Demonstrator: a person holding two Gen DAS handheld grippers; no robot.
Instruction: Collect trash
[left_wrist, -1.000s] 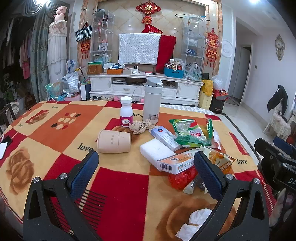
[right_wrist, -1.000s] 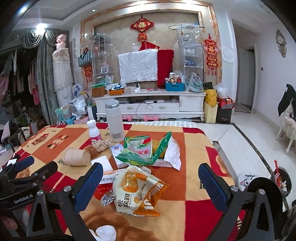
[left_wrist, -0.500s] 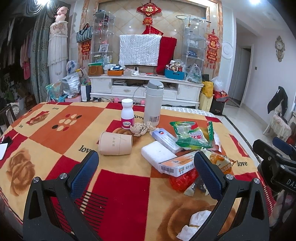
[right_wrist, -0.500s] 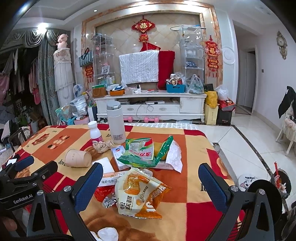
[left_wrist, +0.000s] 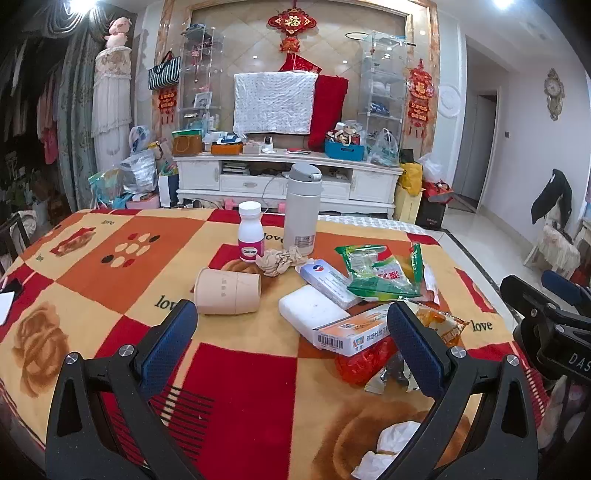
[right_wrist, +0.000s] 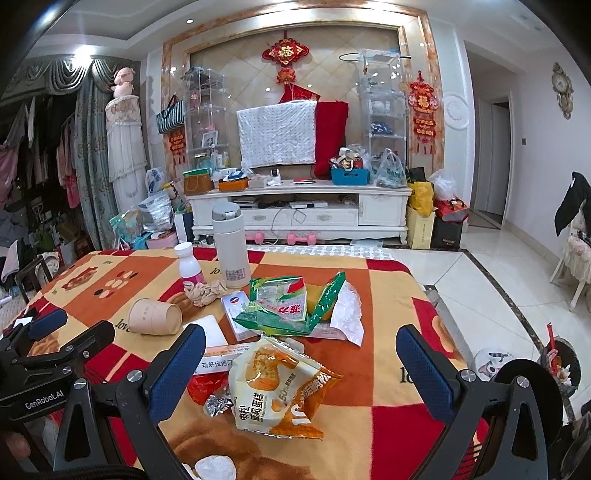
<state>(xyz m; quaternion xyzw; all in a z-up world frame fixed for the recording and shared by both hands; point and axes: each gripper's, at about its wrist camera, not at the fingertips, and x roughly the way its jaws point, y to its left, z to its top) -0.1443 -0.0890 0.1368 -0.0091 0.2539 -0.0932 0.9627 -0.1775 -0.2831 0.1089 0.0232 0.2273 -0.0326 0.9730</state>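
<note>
Trash lies on a red and orange blanket-covered table (left_wrist: 122, 254). A tipped paper cup (left_wrist: 227, 291), a crumpled tissue (left_wrist: 279, 259), a green snack wrapper (left_wrist: 380, 271), a medicine box (left_wrist: 352, 334), a red wrapper (left_wrist: 364, 360) and a white tissue (left_wrist: 393, 445) show in the left wrist view. An orange snack bag (right_wrist: 280, 389) lies between my right fingers. My left gripper (left_wrist: 291, 347) is open and empty above the table. My right gripper (right_wrist: 301, 373) is open and empty above the orange bag.
A white thermos (left_wrist: 303, 208) and a white pill bottle (left_wrist: 251, 236) stand at the table's far side. A white foam block (left_wrist: 312, 306) and a blue-white box (left_wrist: 327, 282) lie mid-table. A bin (right_wrist: 554, 369) stands on the floor at the right. A TV cabinet (right_wrist: 299, 212) is behind.
Both grippers have drawn back and up slightly, so the table items sit a little farther off. Both stay open and empty. Nothing on the table moved.
</note>
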